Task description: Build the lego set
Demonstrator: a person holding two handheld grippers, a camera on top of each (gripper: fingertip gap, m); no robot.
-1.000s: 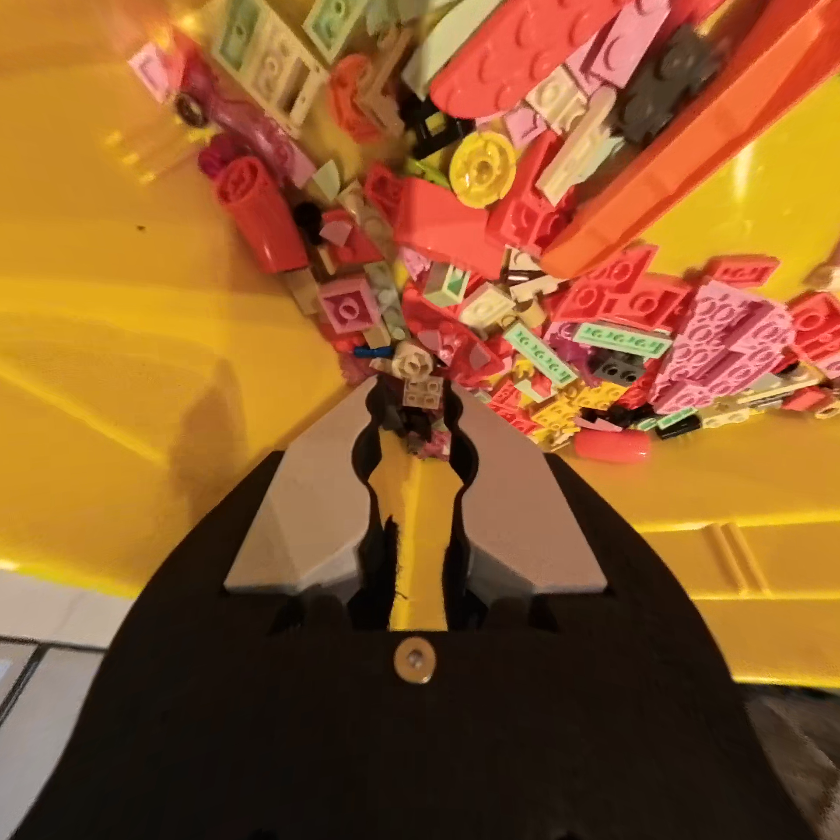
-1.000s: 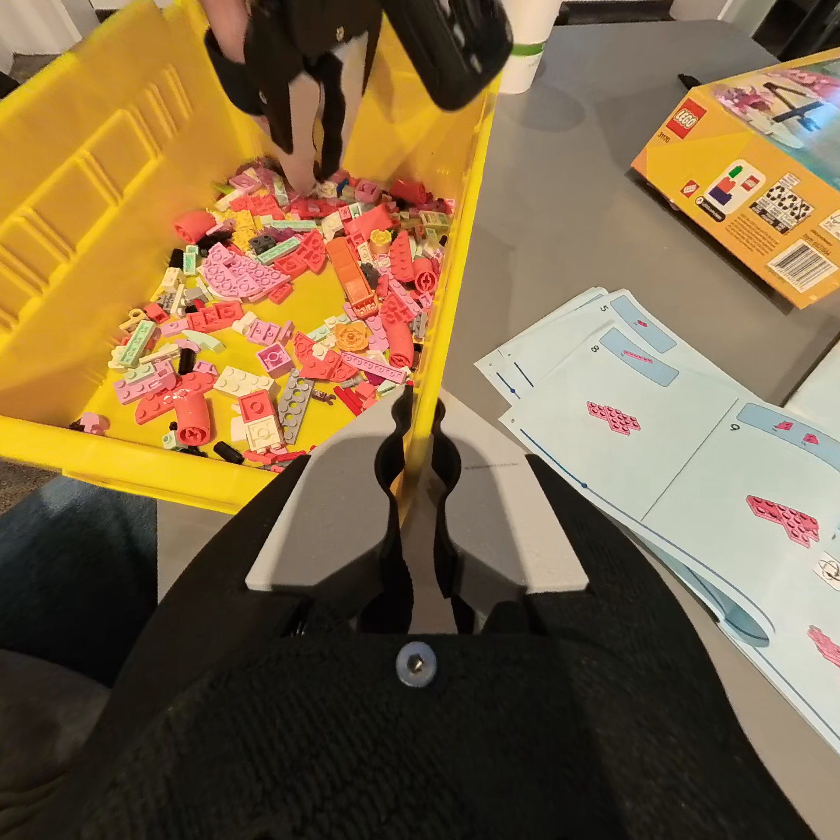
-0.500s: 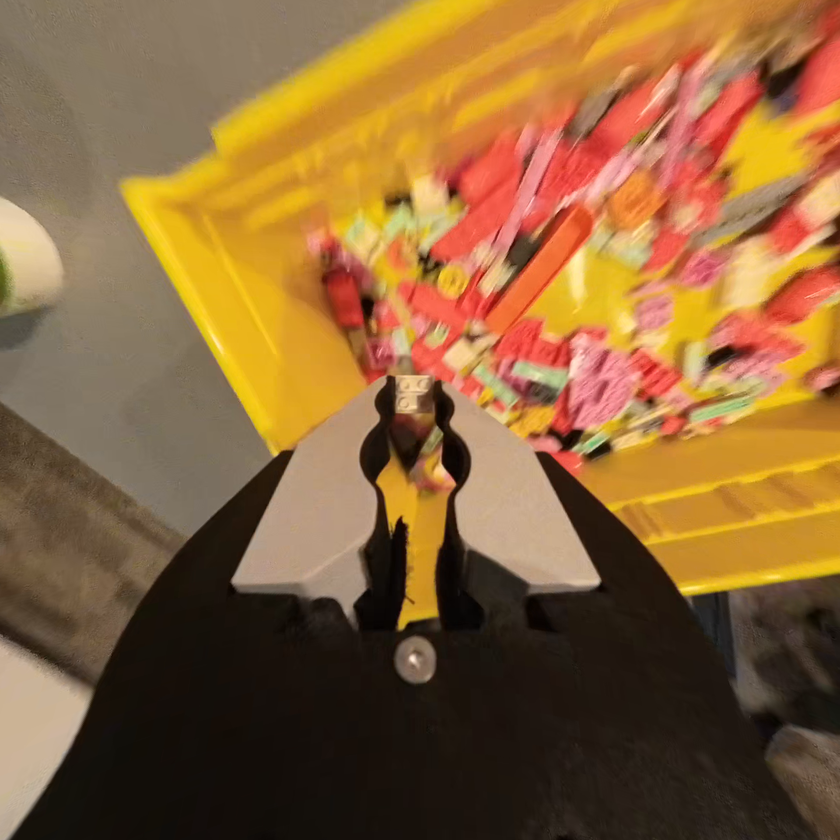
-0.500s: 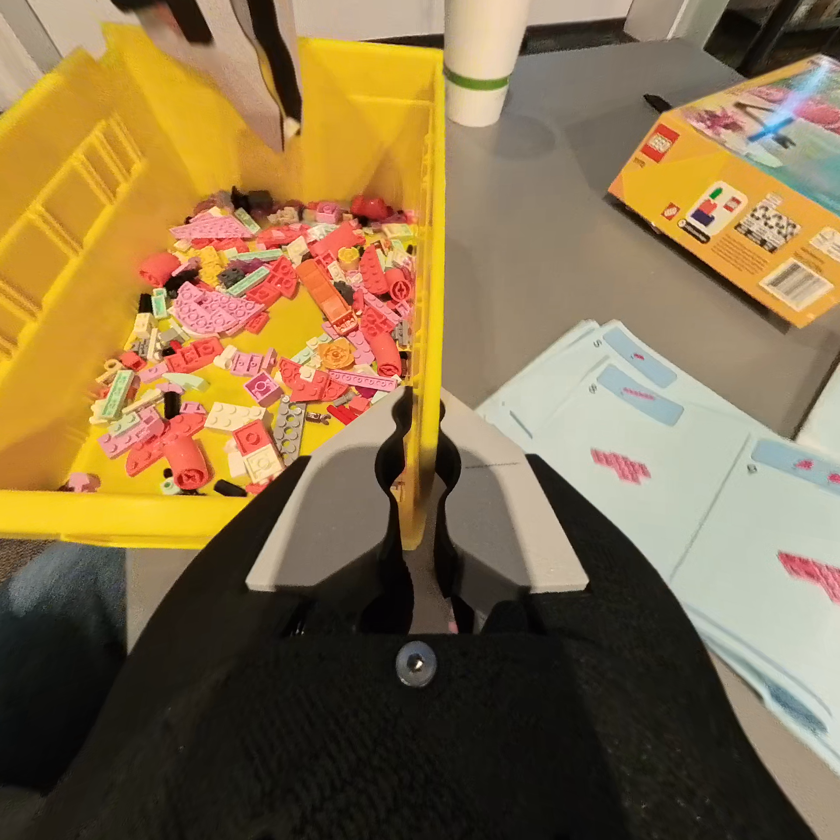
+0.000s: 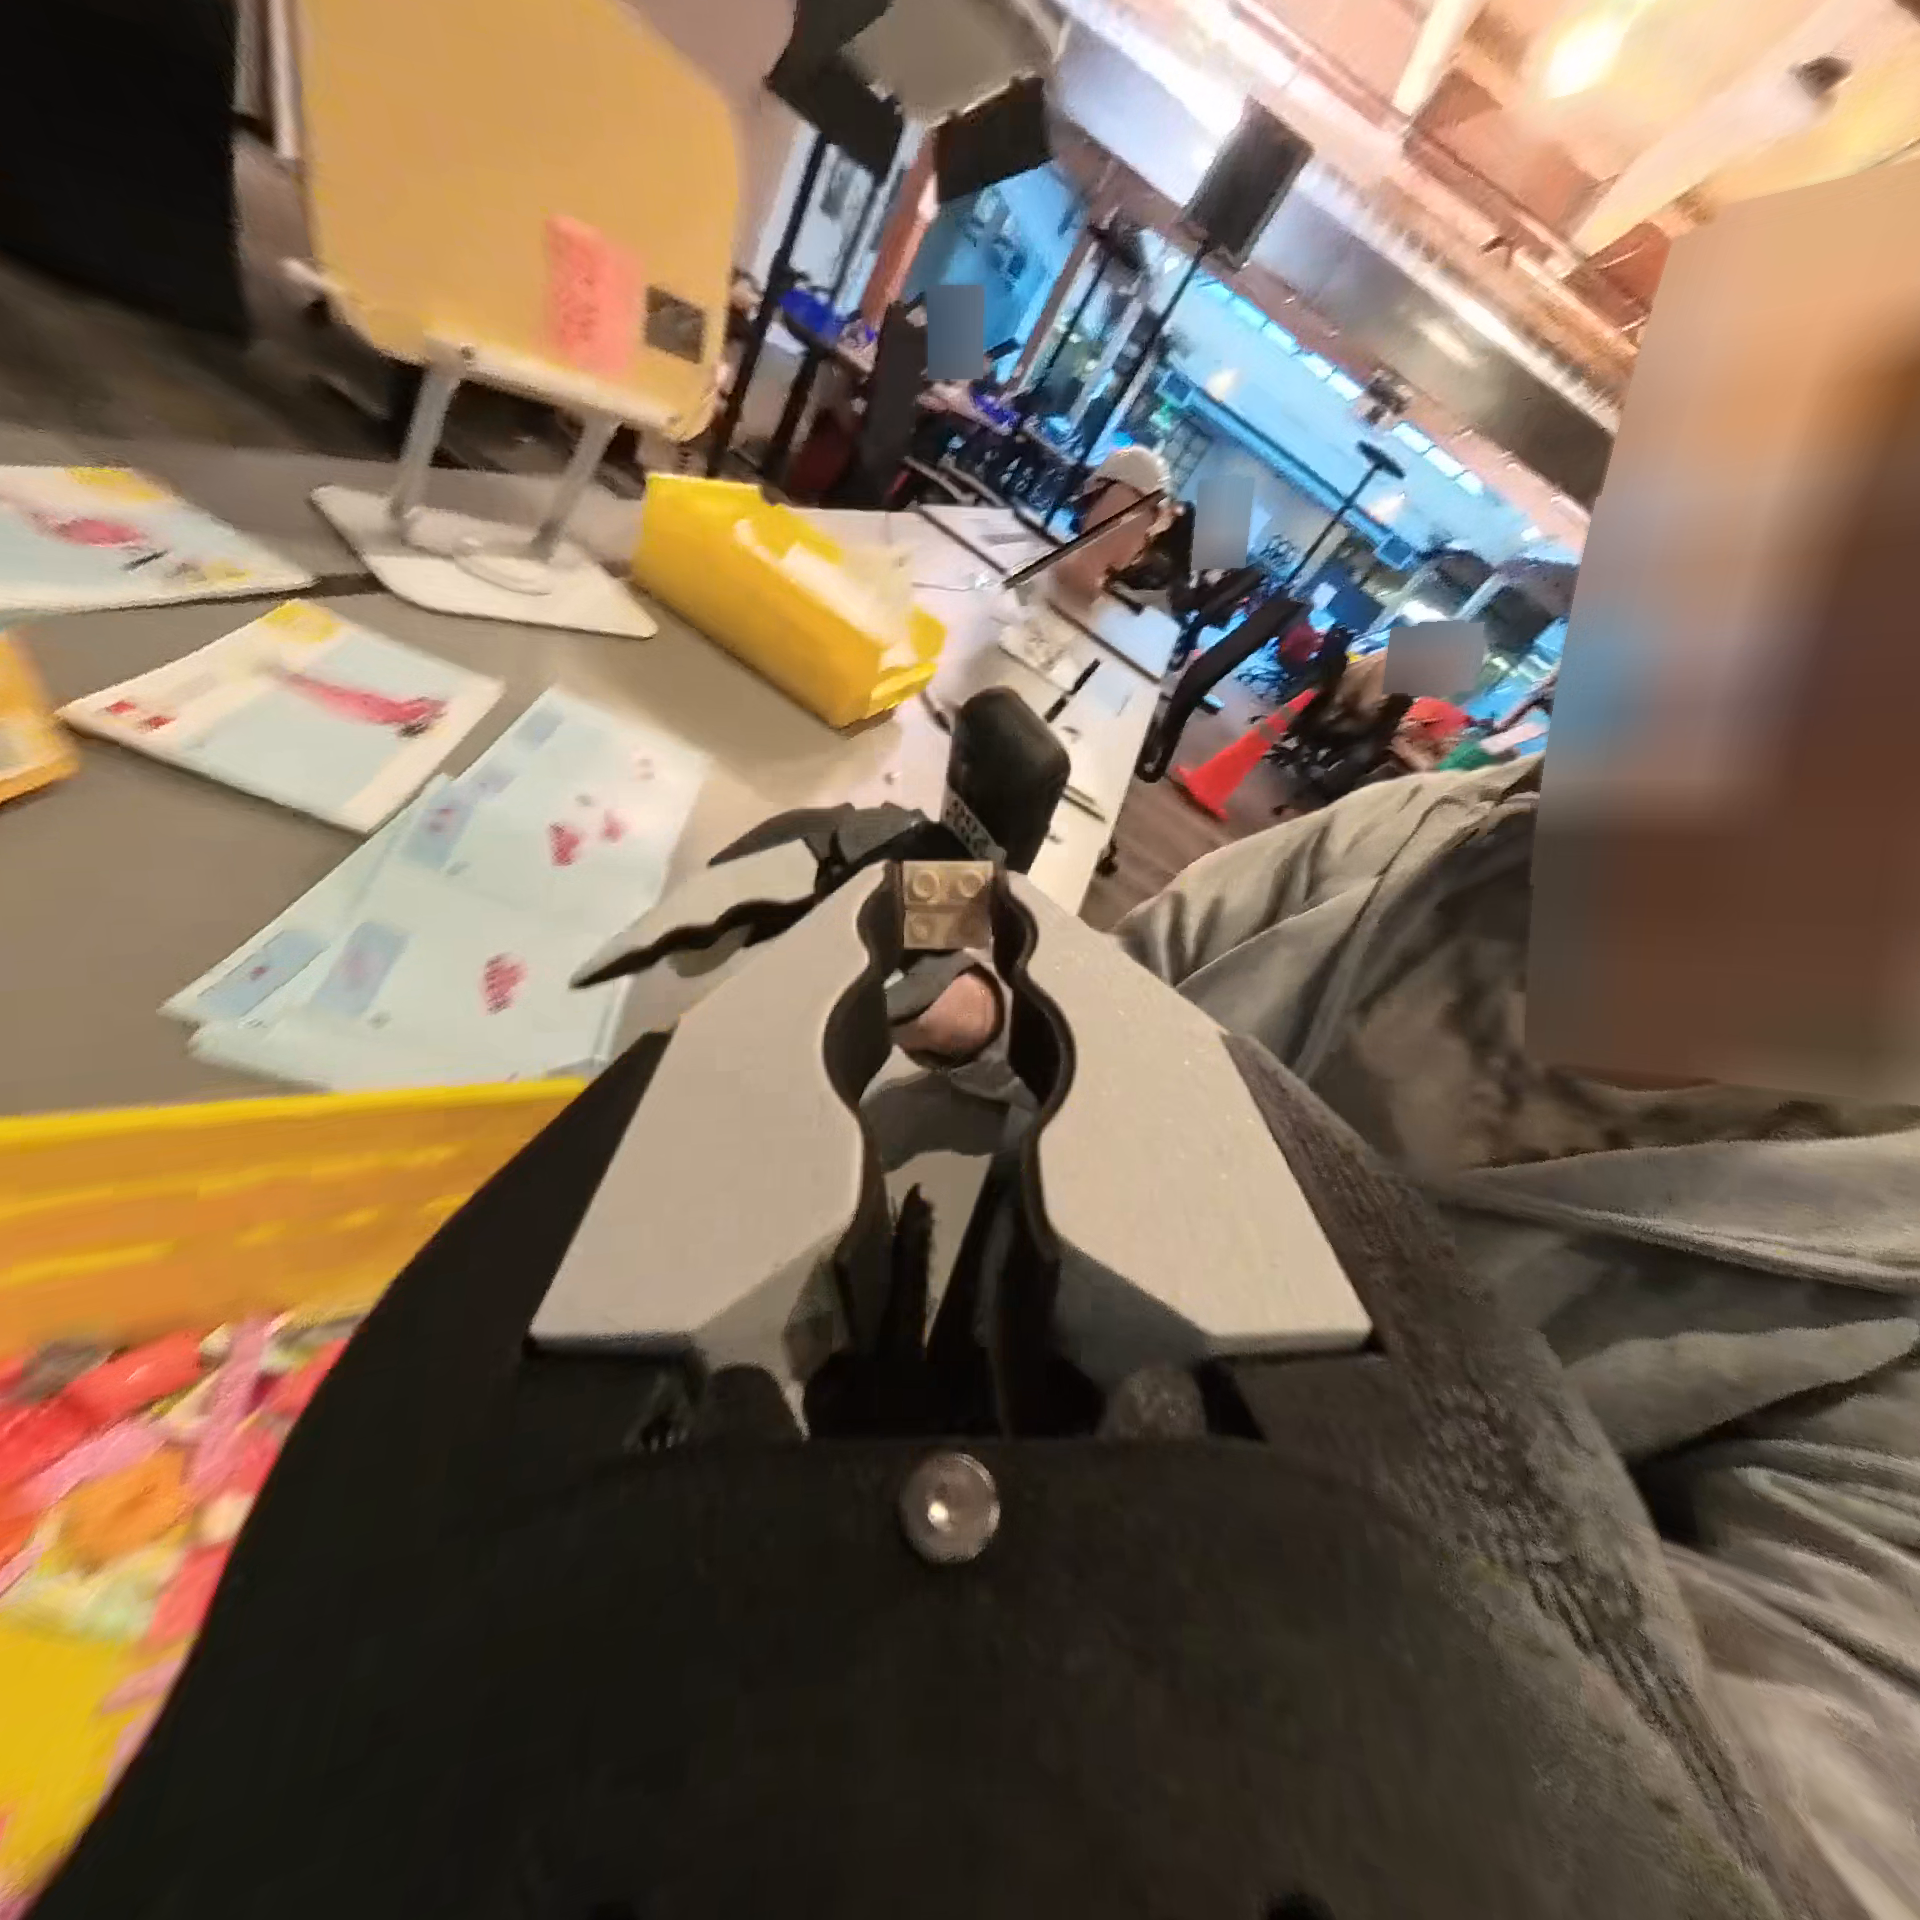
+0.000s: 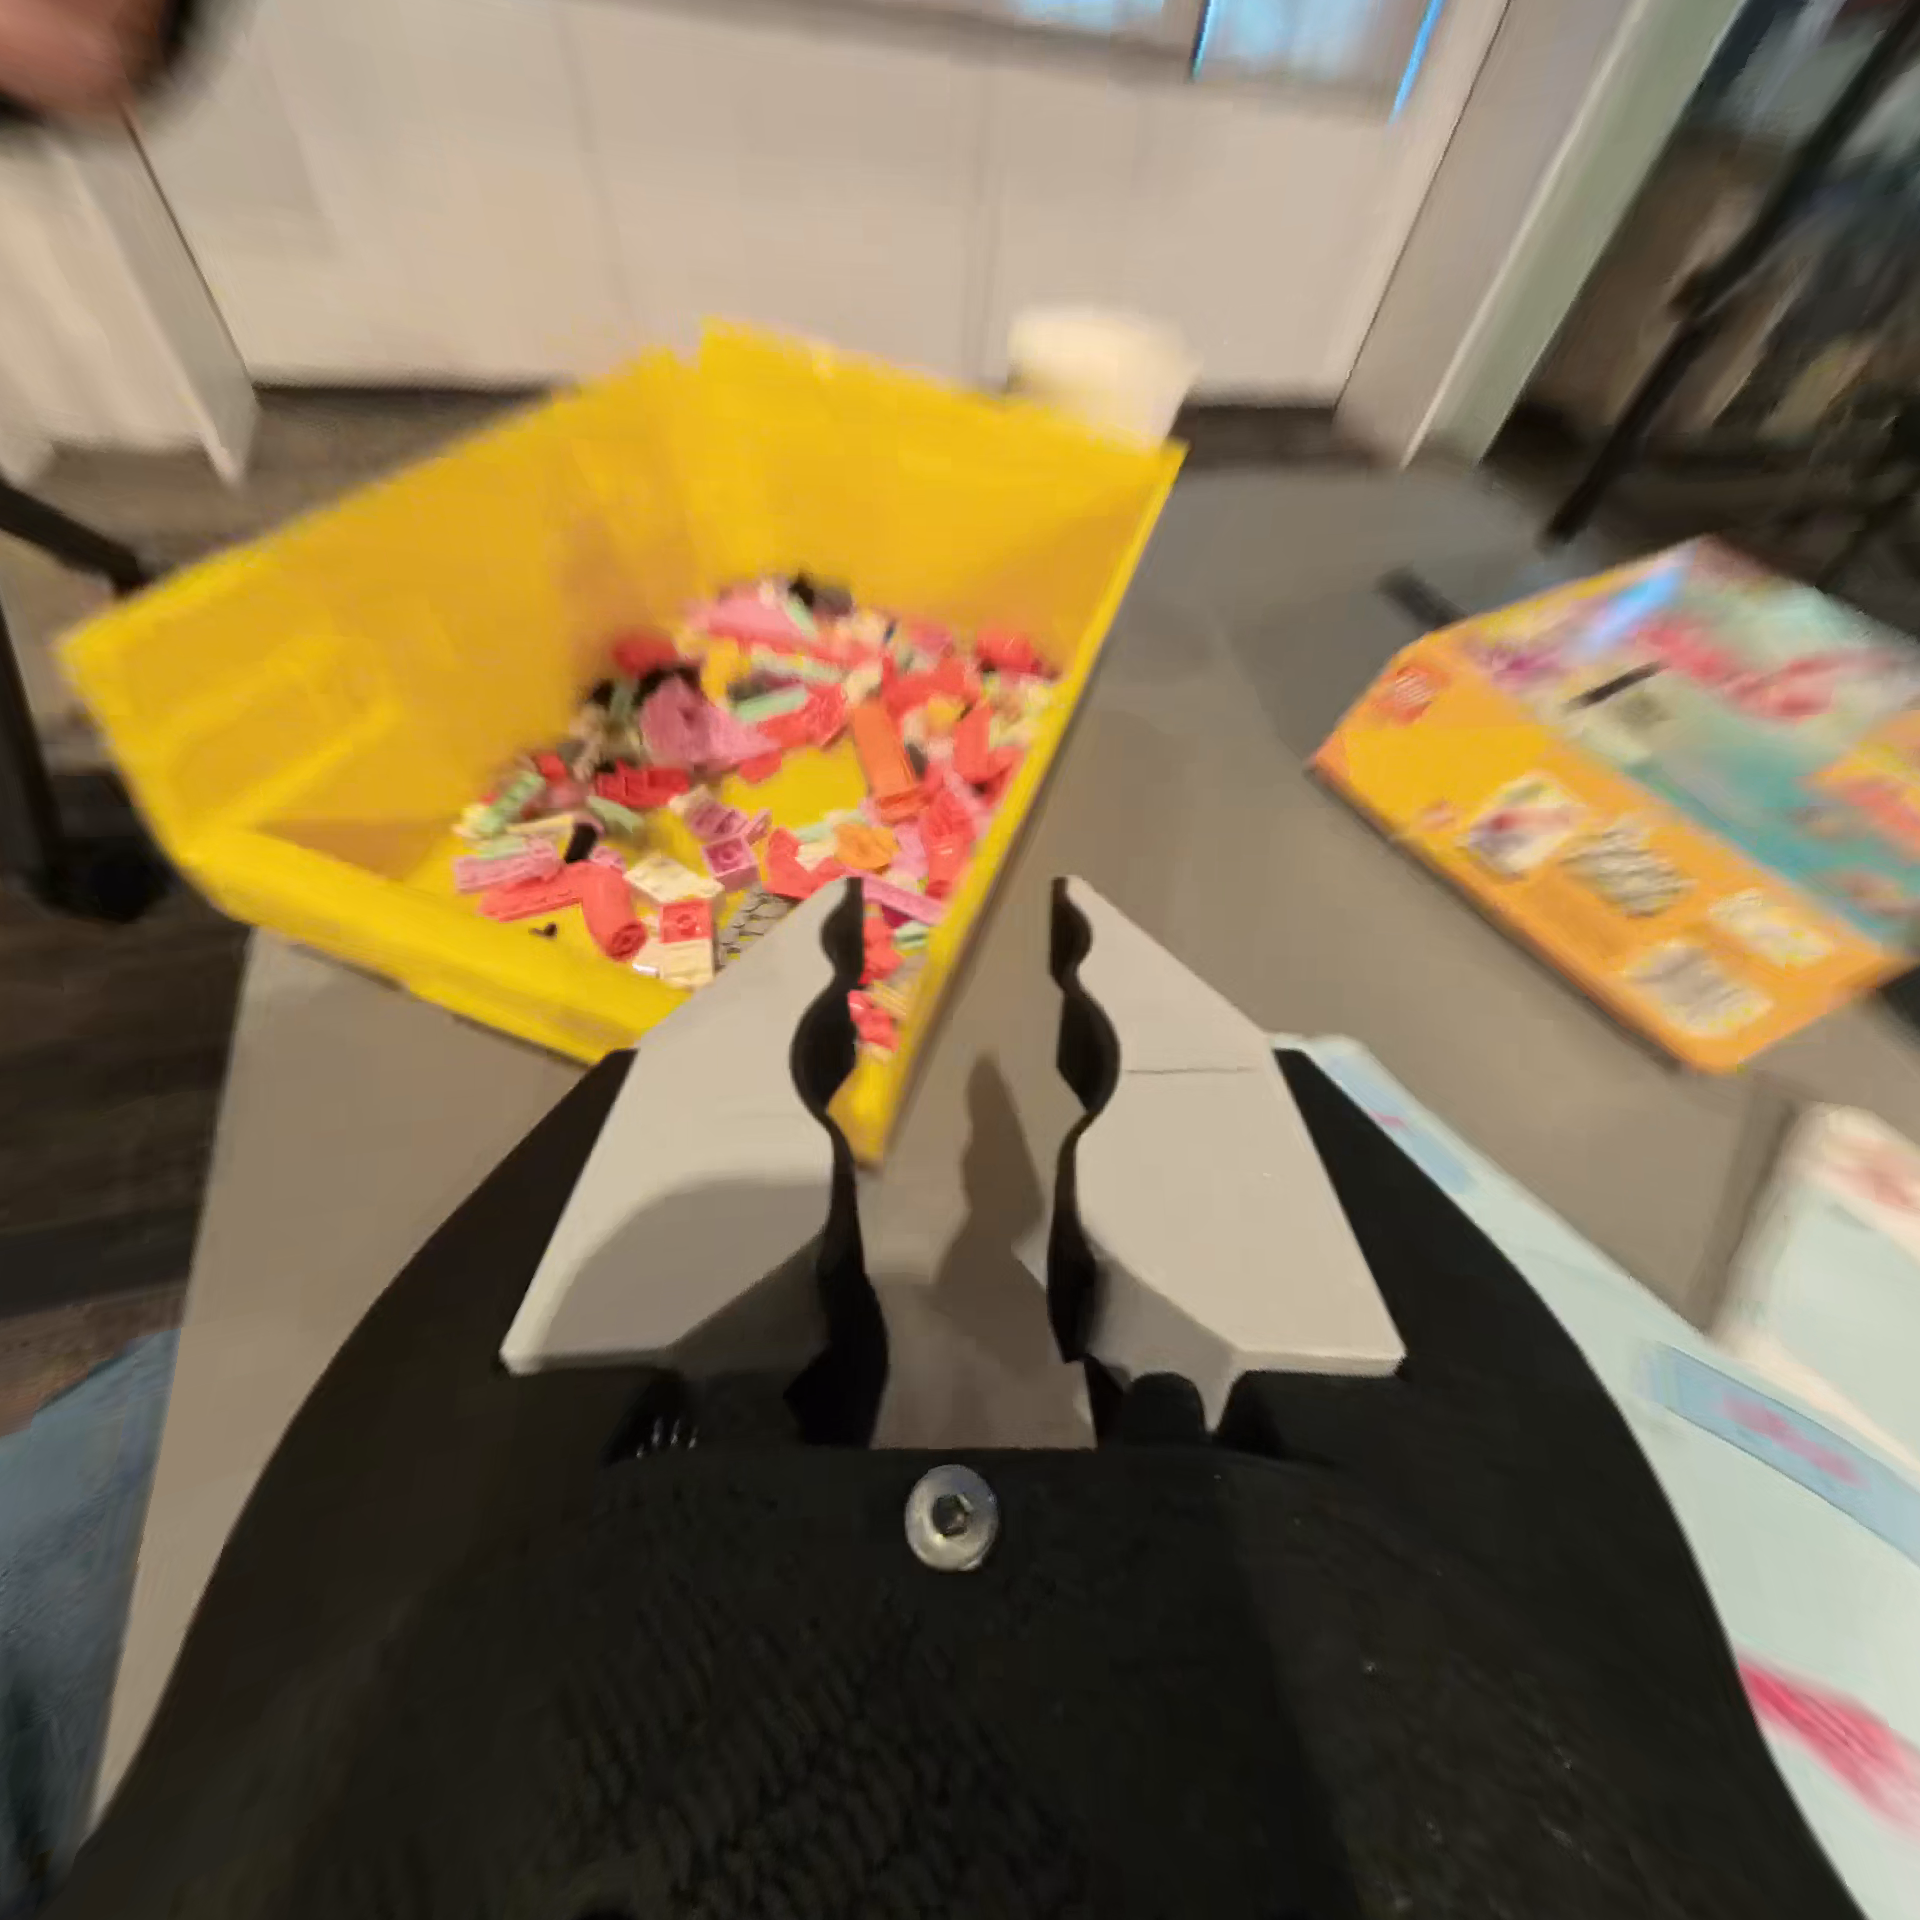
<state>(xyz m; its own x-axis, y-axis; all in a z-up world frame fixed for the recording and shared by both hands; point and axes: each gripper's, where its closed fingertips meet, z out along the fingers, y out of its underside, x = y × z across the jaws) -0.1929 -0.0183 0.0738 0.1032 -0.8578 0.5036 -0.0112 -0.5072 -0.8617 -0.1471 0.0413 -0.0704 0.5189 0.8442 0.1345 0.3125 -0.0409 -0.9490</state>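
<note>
A small tan plate (image 5: pixel 943 918), square with four low studs on its upper face, sits pinched at the very tip of the left gripper (image 5: pixel 943 921), whose grey, scalloped jaws are closed on its two opposite edges; the studded face turns toward the camera and the piece is held in the air, above and beyond the yellow bin (image 5: pixel 208 1195). Just past the plate, nearly touching it in this view, lies the right gripper (image 6: pixel 954 896), seen from the left wrist as a pair of spread grey fingers (image 5: pixel 717 920) pointing away from the plate; from its own camera its jaws stand parted and hold nothing. The coming move likely turns on this closeness: the plate lies straight ahead of the left claw and beside the empty right one, so a hand-over or regrip appears near. The bin, of smooth glossy plastic, holds a loose heap of bricks (image 6: pixel 769 800) in red, pink, mint and cream. Right of the bin, on the matte grey table (image 6: pixel 1226 831), rest pale blue instruction sheets (image 5: pixel 468 883) and the printed cardboard box (image 6: pixel 1621 821).
</note>
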